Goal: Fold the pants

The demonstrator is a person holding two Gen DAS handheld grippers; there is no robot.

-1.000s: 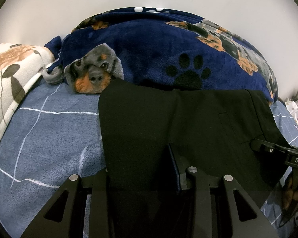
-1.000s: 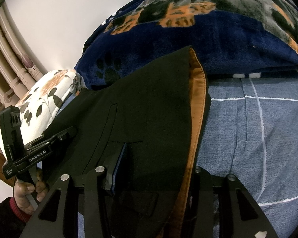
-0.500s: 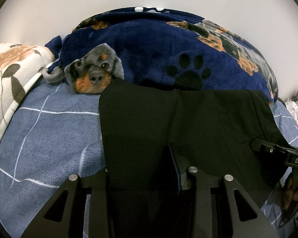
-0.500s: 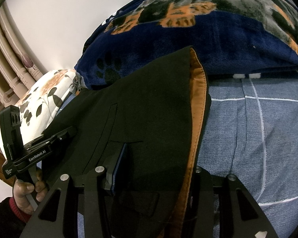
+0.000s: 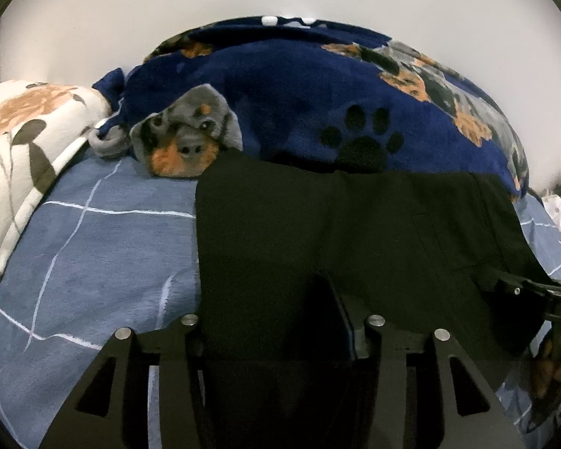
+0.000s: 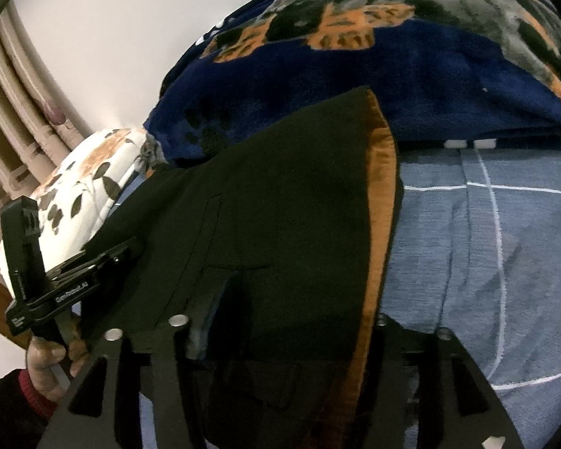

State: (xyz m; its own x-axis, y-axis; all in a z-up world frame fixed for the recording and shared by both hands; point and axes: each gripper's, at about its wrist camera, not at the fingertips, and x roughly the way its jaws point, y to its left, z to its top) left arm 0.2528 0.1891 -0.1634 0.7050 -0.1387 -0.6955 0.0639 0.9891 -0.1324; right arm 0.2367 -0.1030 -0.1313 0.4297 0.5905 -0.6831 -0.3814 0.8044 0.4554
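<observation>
Black pants lie folded across the blue checked bedsheet, their far edge against the dog-print blanket. In the right wrist view the pants show an orange-brown lining strip along their right edge. My left gripper has black fabric draped over its fingers, near the pants' left edge. My right gripper sits at the waist end with cloth over both fingers. On each, whether the jaws are closed on the cloth is hidden. The left gripper's body and the hand holding it show in the right wrist view.
A navy fleece blanket with dog and paw prints is heaped along the back against a white wall. A white floral pillow lies at the left. Blue sheet extends to the right of the pants.
</observation>
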